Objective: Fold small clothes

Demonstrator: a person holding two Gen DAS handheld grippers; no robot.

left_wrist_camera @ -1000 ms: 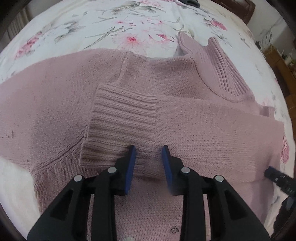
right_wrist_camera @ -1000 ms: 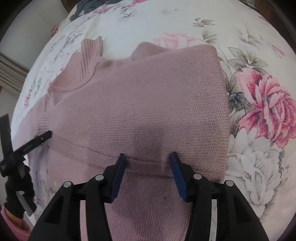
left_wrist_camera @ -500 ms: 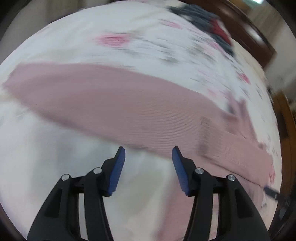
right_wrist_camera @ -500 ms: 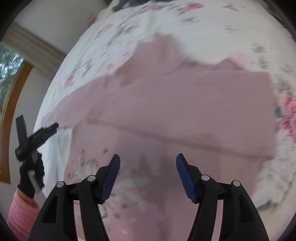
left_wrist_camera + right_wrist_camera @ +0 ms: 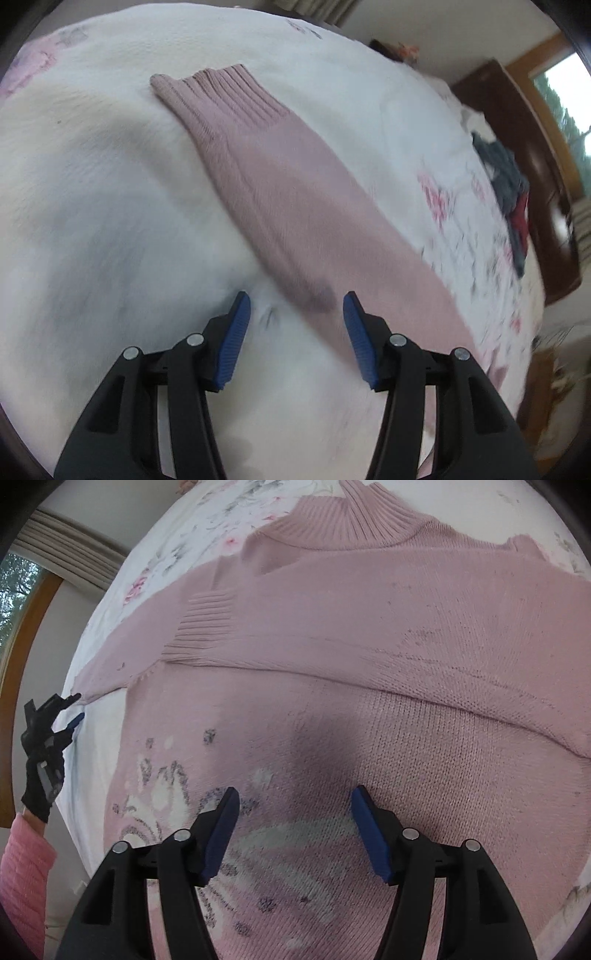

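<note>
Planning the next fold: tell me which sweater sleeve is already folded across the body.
The sleeve ending in the ribbed cuff on the sweater's chest. The other sleeve lies stretched out on the bedspread, by the left gripper.

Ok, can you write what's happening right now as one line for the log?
task: fold sweater | one sleeve folded across | other sleeve flat on bed | left gripper open | right gripper open

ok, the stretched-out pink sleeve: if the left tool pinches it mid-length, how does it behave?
Probably floppy: the sleeve is soft knit lying flat on the bedspread, so both ends should droop. Likely grippy, not slippery, given the ribbed cuff. The left tool is open beside it.
</note>
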